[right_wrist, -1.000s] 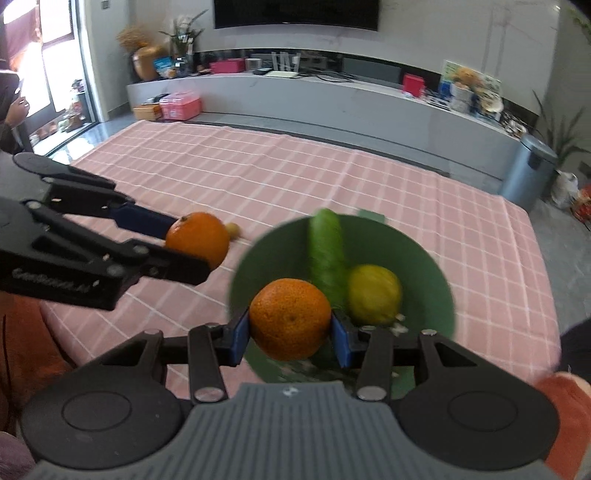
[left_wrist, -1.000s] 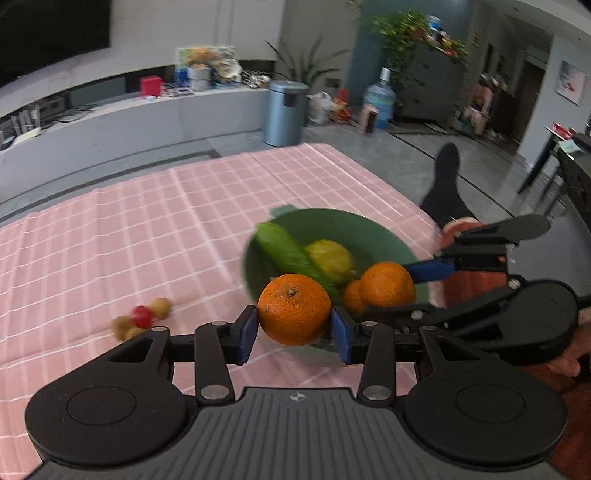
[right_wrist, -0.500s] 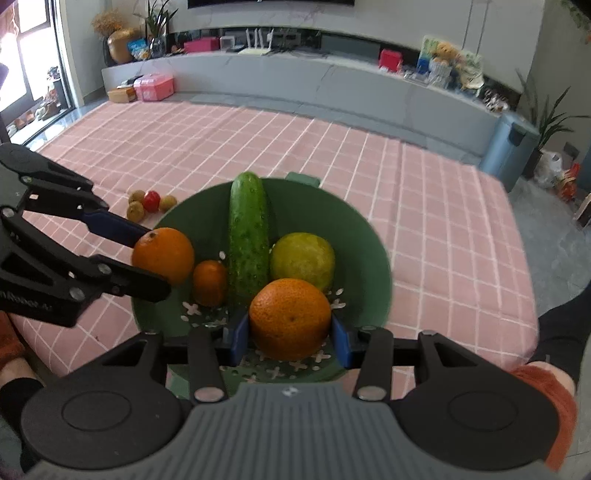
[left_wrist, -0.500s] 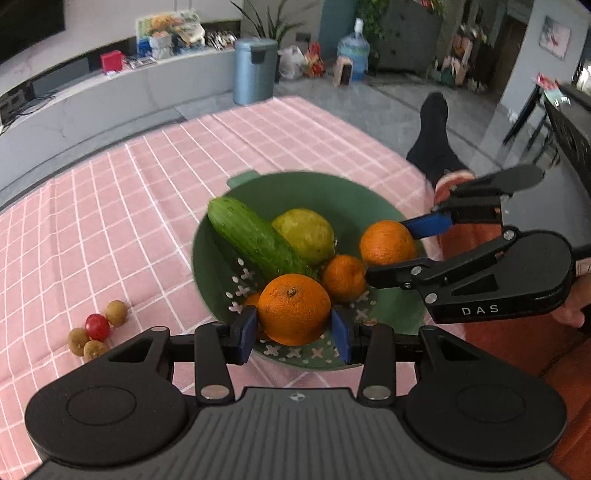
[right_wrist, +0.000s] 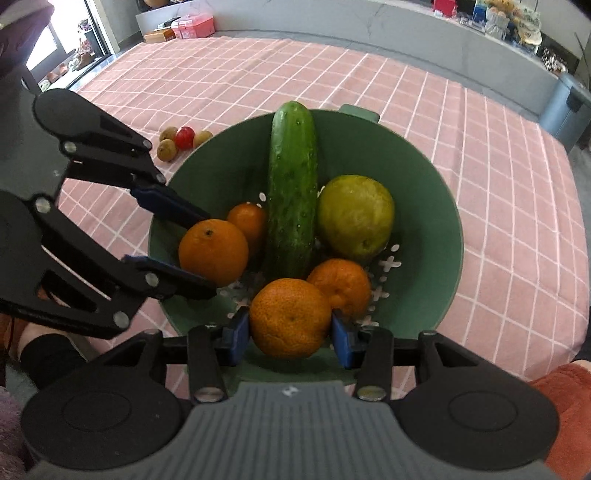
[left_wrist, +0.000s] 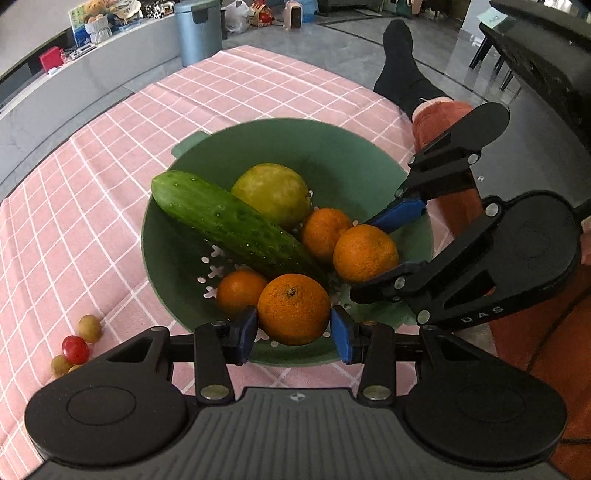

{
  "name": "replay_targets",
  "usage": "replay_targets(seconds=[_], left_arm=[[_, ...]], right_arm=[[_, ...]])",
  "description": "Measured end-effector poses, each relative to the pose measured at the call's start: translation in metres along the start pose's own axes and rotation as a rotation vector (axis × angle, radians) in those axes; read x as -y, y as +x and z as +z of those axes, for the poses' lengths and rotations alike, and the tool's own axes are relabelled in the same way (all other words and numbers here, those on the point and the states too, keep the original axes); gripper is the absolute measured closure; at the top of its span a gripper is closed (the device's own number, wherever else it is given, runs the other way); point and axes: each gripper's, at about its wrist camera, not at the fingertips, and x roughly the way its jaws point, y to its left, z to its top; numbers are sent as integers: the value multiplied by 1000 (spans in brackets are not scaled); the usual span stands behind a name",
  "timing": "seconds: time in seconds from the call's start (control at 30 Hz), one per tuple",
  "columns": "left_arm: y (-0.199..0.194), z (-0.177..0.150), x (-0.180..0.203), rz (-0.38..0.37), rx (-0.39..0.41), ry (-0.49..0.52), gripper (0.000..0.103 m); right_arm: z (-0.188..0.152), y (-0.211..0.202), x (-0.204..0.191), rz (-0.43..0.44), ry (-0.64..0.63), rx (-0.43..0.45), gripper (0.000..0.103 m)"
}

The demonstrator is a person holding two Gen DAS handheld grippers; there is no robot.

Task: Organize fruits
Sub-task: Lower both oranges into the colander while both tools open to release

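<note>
A green colander bowl (left_wrist: 354,155) (right_wrist: 436,192) sits on the pink checked cloth. It holds a cucumber (left_wrist: 232,225) (right_wrist: 293,184), a yellow-green citrus (left_wrist: 271,194) (right_wrist: 354,216) and two small oranges (left_wrist: 325,230) (left_wrist: 238,291). My left gripper (left_wrist: 293,328) is shut on an orange (left_wrist: 293,308) low inside the bowl's near side. My right gripper (right_wrist: 290,334) is shut on another orange (right_wrist: 290,317), also low in the bowl. Each gripper shows in the other's view, the right (left_wrist: 384,251) and the left (right_wrist: 192,251).
A red cherry tomato (left_wrist: 75,349) (right_wrist: 184,136) and several small tan fruits (left_wrist: 89,328) (right_wrist: 168,149) lie on the cloth left of the bowl. A person's legs (left_wrist: 436,122) are at the table's right edge. A grey bin (left_wrist: 197,31) stands beyond.
Both grippers have come down and forward over the bowl, carrying their oranges from above the rim to low inside it. The grips are unchanged.
</note>
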Motion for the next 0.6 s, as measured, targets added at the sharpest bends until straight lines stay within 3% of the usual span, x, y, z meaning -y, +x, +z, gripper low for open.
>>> replay_targets(seconds=[0.4,0.5,0.6], left_arm=[[-3,-4,2,7,19,-12,53],[-7,-6,2,-5,37,-16,45],[-14,-9,2,1,63,-25,45]], right_arm=[[3,4,-1,-10,-3,-23,59],[5,2,-3,-23,-5,-28,58],[8,-3,-8,-41,-11,-18,55]])
